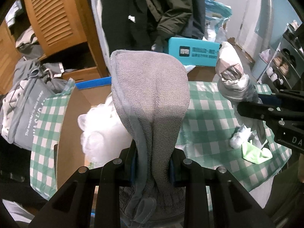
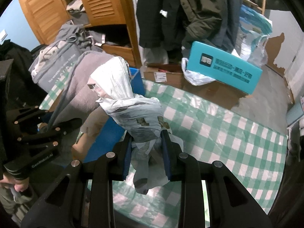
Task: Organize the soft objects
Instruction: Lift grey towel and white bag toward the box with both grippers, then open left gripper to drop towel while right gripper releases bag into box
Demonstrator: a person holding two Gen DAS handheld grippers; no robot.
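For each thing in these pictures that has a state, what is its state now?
Left claw: shut on grey towel.
Grey towel: held up, folded over.
Right claw: shut on plastic bundle.
Plastic bundle: lifted, wrapped and knotted.
Green cloth: crumpled on checked tablecloth.
Cardboard box: open, white stuffing inside.

lower end of grey towel cut off by the bottom edge of the left wrist view, loop tag half lost there. white stuffing in cardboard box partly hidden behind that towel. contents of knotted plastic bag not readable through the wrap. print on teal box too small to read. shoes on shelf rack blurred at the right rim. lettering on grey drawstring bag only partly legible.
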